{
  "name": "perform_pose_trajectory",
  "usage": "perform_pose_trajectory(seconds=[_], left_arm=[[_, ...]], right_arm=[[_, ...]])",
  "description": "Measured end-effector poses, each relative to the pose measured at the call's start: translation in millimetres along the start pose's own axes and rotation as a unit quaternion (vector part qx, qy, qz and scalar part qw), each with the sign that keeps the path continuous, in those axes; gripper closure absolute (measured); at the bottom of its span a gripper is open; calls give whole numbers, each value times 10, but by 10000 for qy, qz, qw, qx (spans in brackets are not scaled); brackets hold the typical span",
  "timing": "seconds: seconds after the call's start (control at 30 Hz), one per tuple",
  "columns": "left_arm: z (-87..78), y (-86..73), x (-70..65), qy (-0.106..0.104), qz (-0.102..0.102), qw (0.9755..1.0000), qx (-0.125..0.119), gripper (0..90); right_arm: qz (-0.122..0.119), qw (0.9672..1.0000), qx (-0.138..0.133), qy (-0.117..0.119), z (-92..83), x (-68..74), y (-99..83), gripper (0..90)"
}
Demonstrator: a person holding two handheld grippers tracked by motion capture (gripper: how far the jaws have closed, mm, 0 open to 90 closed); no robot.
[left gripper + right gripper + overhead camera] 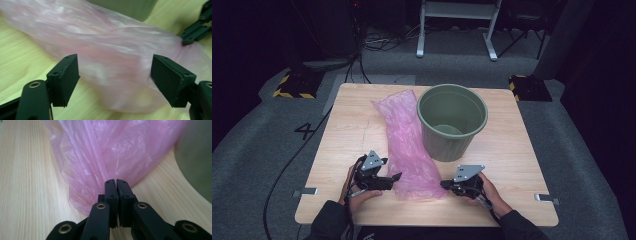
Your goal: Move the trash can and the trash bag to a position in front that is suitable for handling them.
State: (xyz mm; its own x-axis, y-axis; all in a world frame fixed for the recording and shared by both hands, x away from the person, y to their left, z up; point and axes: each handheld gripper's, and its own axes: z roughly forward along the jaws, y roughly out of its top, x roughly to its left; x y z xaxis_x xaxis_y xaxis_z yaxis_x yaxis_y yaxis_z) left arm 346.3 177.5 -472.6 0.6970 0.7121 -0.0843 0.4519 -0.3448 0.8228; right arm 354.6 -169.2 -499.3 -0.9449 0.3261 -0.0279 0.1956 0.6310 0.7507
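A pink plastic bag (408,145) is laid flat along a pale wooden worktop (512,150), stretched from the far side toward the person, with a green bucket (452,120) stood upright just beside it on the right. The right tongs (116,181) are clenched, their jaws pressed together at the near right corner of the bag, whose thin film appears to be pinched between them. The left tongs (113,72) are seen released, jaws spread wide apart at the bag's near left edge, with the film lying between them but not pressed by either pad.
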Motion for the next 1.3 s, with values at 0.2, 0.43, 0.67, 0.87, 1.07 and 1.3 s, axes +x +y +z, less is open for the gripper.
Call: perform_pose_trajectory(seconds=[0.2,0.43,0.67,0.87,1.07,1.3], left_arm=[[-93,11,177,282,-256,9991,-167,229],[-112,-49,420,609,-686,9955,-240,207],[-75,-87,508,819,-879,9925,-226,174],[-47,-91,543,838,-988,9913,-249,160],[77,-67,567,731,-1013,9921,-86,157],[219,-23,575,668,-777,9947,45,165]], right_arm=[[50,9996,130,-245,-281,-143,-217,868],[338,9978,159,-545,-606,-311,-501,850],[506,9953,132,-815,-866,-502,-744,825],[595,9934,173,-963,-1026,-609,-877,792],[806,9922,100,-944,-1145,-687,-999,680],[1041,9911,5,-832,-1233,-706,-996,329]])
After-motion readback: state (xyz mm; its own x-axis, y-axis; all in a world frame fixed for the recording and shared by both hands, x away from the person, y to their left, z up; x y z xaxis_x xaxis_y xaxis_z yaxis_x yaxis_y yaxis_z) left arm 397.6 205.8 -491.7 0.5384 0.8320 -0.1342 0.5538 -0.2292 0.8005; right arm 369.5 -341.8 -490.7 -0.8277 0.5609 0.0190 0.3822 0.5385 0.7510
